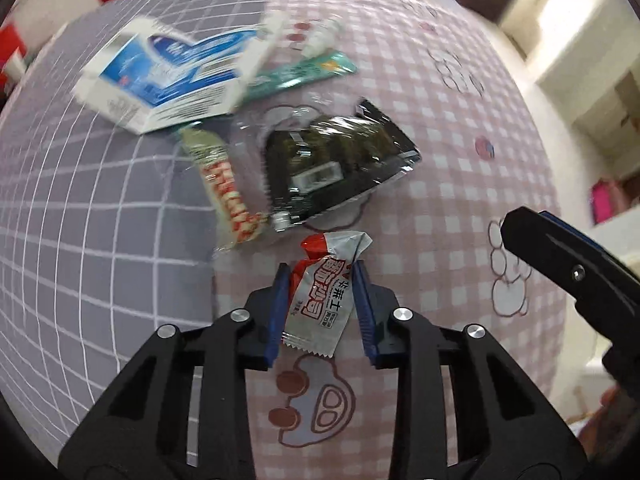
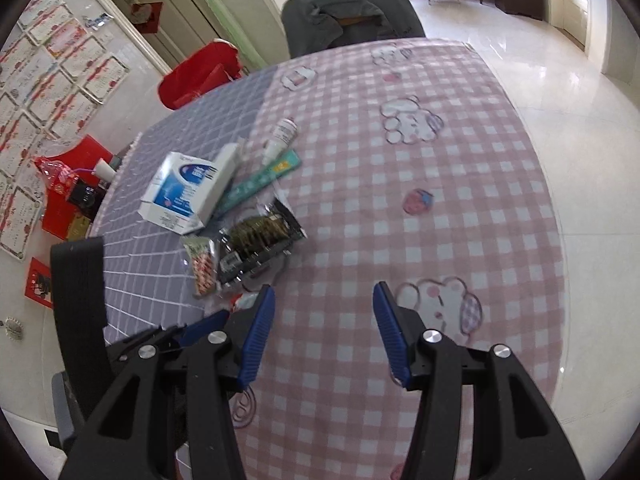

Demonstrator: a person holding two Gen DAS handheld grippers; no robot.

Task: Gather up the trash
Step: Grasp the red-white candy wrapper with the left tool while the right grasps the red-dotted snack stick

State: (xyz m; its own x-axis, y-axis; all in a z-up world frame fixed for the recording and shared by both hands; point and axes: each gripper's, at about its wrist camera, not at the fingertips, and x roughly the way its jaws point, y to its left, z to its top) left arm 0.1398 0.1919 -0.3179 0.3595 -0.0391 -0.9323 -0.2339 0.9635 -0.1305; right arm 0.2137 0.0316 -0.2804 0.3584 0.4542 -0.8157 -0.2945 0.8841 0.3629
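Note:
A silver and red snack wrapper (image 1: pixel 320 300) sits between the blue pads of my left gripper (image 1: pixel 321 268), which is shut on it just above the pink checked cloth (image 1: pixel 440 200). Beyond it lies a heap of trash: a black seaweed pack (image 1: pixel 332 164), a red-and-white striped wrapper (image 1: pixel 228 188), a teal sachet (image 1: pixel 304 72), a white and blue carton (image 1: pixel 168 76) and a small white bottle (image 2: pixel 282 136). My right gripper (image 2: pixel 324 292) hangs open over bare pink cloth to the right of the heap, with nothing between its fingers. One of its fingers (image 1: pixel 560 252) shows in the left wrist view.
The round table carries a grey grid cloth (image 2: pixel 160 280) on the left and pink check on the right. A chair draped in a grey garment (image 2: pixel 352 12) stands at the far edge, a red bag (image 2: pixel 200 76) beside it. Shiny floor (image 2: pixel 580 120) lies past the right rim.

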